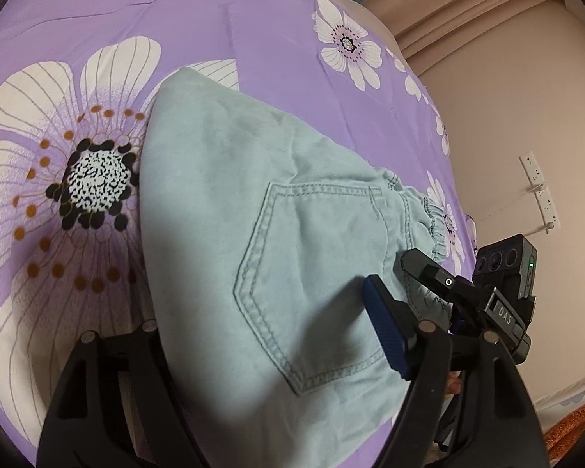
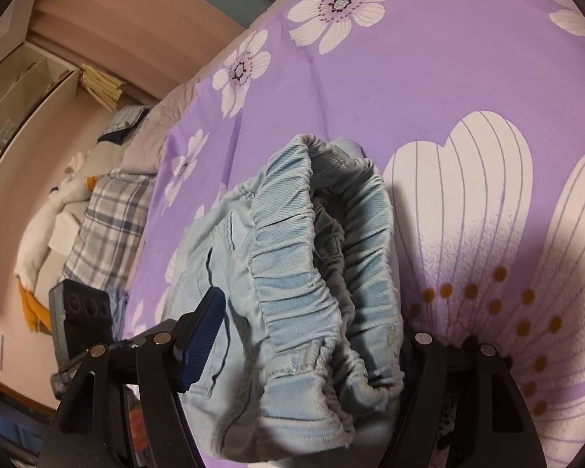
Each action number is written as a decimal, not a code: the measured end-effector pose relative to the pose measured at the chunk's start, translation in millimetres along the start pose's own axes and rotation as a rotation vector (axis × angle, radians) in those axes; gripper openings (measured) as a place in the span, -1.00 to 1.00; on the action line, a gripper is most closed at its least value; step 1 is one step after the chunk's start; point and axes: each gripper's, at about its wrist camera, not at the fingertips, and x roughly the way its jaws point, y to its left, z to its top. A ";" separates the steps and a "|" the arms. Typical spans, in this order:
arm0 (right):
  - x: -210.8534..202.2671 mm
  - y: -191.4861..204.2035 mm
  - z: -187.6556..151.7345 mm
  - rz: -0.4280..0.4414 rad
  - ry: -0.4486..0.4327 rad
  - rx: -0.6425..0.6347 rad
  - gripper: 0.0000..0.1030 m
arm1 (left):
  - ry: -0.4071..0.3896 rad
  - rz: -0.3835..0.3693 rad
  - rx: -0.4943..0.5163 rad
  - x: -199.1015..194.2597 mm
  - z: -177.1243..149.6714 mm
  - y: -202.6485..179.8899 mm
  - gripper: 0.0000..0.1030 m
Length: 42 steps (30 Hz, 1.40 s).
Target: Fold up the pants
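The pants (image 1: pixel 261 234), light blue denim, lie folded on a bed covered by a purple bedsheet (image 1: pixel 230 31) printed with large white flowers. In the left wrist view the fabric shows a stitched back pocket (image 1: pixel 316 273) facing up, with the gathered elastic waistband (image 1: pixel 436 234) at the right end of the bundle, near the edge of the bed.

The left tongs (image 1: pixel 269 347) stand wide. The blue-padded finger (image 1: pixel 386 335) sits on the right, over the pocket area; the opposite finger is hidden at the left beside the fabric edge. The pants lie between the two fingers, but no pad is seen pressing on the cloth.

The right tongs (image 2: pixel 312 355) also stand wide. In the right wrist view the blue-padded finger (image 2: pixel 201 341) is at the left side of the bundle, and the other finger is hidden behind the waistband (image 2: pixel 323 273) at the right. The stacked waistband layers fill the gap between the fingers. Whether either pad touches the fabric cannot be told from this view.

In the left wrist view the right tongs' black body appears at the lower right, at the waistband end of the pants.

Beyond the bed, a plaid cloth (image 2: pixel 113 226) lies at the left in the right wrist view, and a white power strip (image 1: pixel 538 191) hangs on the wall in the left wrist view.
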 end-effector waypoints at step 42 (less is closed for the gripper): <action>-4.9 65.6 -31.3 -0.286 -0.034 -0.271 -0.28 | -0.037 0.155 0.092 -22.1 -25.2 -36.2 -0.07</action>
